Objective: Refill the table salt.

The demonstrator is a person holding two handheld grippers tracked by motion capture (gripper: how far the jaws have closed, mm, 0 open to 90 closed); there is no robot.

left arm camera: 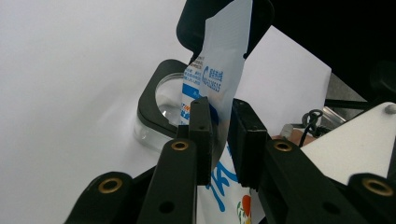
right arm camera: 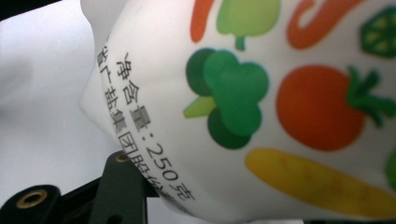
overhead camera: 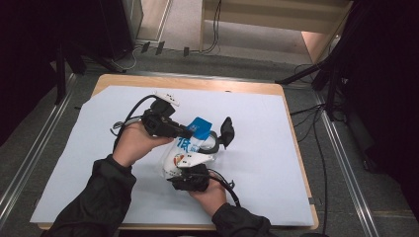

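A white pouch (overhead camera: 184, 152) with a blue top and printed vegetables is held up over the white sheet (overhead camera: 267, 168). My right gripper (overhead camera: 191, 174) is shut on its lower part; in the right gripper view the pouch (right arm camera: 261, 116) bulges over one black finger (right arm camera: 122, 184). My left gripper (overhead camera: 190, 132) is at the pouch's blue top. In the left gripper view the thin top edge of the pouch (left arm camera: 223, 70) passes between the jaws of the left gripper (left arm camera: 220, 114). A gap shows beside it, so the gripper is open.
A small glass jar (overhead camera: 215, 143) with a black rim and a raised black lid (overhead camera: 227, 130) stands just right of the pouch; the jar (left arm camera: 161, 100) lies behind the left jaws. The wooden table (overhead camera: 197, 83) ends near stand legs and cables (overhead camera: 316, 113) at the right.
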